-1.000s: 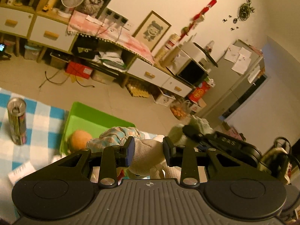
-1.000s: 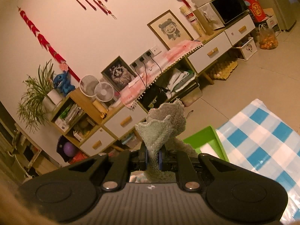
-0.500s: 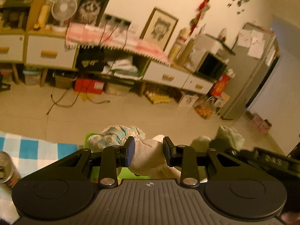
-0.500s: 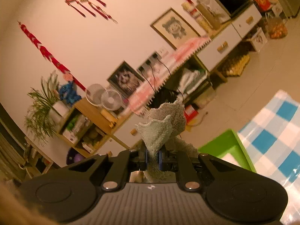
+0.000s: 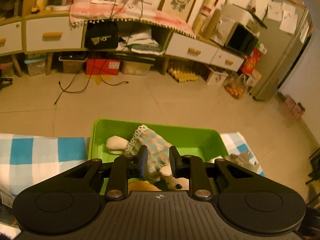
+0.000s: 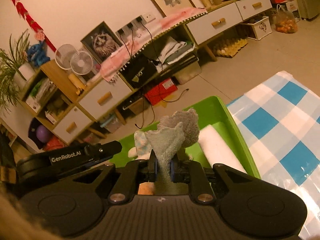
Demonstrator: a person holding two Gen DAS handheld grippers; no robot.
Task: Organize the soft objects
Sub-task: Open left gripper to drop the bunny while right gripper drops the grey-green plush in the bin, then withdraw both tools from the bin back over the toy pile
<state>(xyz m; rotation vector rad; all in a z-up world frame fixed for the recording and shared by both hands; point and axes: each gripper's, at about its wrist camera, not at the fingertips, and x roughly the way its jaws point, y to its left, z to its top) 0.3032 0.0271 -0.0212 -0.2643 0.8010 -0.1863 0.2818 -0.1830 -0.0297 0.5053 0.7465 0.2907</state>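
Below, left tongs (image 5: 157, 161) parted over knit plush (image 5: 154, 150); right tongs (image 6: 162, 168) pinch fuzzy towel (image 6: 174, 136) (ruffled).

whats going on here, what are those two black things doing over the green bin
A person is sorting soft things into the green bin with handheld tongs. The right tongs are shut on a grey towel above the bin. The left tongs are open above a plush toy in a patterned dress lying in the bin.
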